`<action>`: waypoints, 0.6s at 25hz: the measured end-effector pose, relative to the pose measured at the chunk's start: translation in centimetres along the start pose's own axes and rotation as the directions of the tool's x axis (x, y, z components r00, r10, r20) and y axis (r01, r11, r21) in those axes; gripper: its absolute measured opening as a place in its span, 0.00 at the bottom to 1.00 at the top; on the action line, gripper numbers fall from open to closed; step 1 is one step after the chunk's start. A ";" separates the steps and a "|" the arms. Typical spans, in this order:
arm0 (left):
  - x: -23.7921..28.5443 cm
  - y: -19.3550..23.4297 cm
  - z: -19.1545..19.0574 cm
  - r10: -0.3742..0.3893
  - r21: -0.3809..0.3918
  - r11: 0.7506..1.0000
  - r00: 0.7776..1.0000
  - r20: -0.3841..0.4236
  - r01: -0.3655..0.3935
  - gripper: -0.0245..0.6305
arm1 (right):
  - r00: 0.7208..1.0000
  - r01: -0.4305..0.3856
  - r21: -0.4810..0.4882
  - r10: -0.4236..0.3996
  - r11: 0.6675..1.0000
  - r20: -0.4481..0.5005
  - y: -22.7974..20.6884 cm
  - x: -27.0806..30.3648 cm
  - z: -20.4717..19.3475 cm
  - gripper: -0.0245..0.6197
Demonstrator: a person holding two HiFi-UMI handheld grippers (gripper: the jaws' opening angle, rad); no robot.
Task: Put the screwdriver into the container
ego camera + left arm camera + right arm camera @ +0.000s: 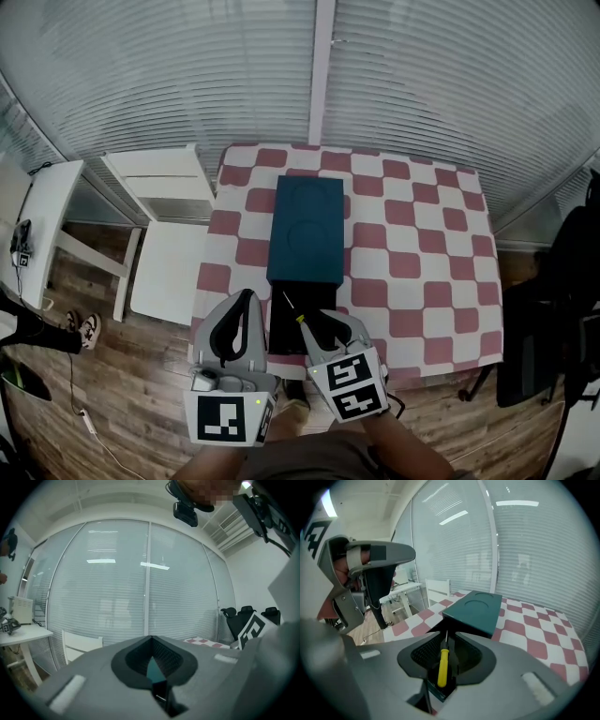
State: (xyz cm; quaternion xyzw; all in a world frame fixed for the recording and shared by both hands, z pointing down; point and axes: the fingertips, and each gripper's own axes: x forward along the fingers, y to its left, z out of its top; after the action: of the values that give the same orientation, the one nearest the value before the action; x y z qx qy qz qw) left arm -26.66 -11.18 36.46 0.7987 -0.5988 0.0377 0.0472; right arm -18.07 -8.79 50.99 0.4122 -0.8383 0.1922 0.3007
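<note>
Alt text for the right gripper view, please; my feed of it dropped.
The right hand-held gripper is shut on a yellow-handled screwdriver, its metal tip pointing toward the dark teal container on the red-and-white checked tablecloth.

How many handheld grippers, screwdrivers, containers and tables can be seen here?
Grippers: 2, the left gripper and the right gripper
Screwdrivers: 1, the yellow-handled screwdriver
Containers: 1, the teal container
Tables: 2, the checked table and the white table
Total: 6

No legible text, labels or numbers anywhere.
</note>
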 end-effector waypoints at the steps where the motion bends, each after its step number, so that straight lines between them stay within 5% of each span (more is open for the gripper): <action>1: 0.0 -0.4 0.4 -0.003 0.000 1.000 1.000 0.007 0.003 0.04 | 1.000 0.003 0.001 -0.003 1.000 0.021 -0.3 -0.6 0.7 0.22; 7: 0.9 -2.8 3.7 -0.017 0.008 1.000 0.998 0.068 0.016 0.04 | 0.974 0.042 -0.001 -0.041 0.999 0.222 -3.1 -5.8 6.7 0.11; 15: 2.6 -6.7 8.7 -0.016 0.027 1.000 0.988 0.152 0.012 0.04 | 0.872 0.101 -0.048 -0.066 0.994 0.485 -6.5 -13.8 15.2 0.08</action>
State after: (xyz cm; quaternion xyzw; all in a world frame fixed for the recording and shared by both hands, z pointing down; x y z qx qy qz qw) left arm -19.46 -12.84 27.95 0.8040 -0.5944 -0.0162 -0.0087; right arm -11.41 -13.33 30.97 0.4718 -0.8745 0.0401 0.1050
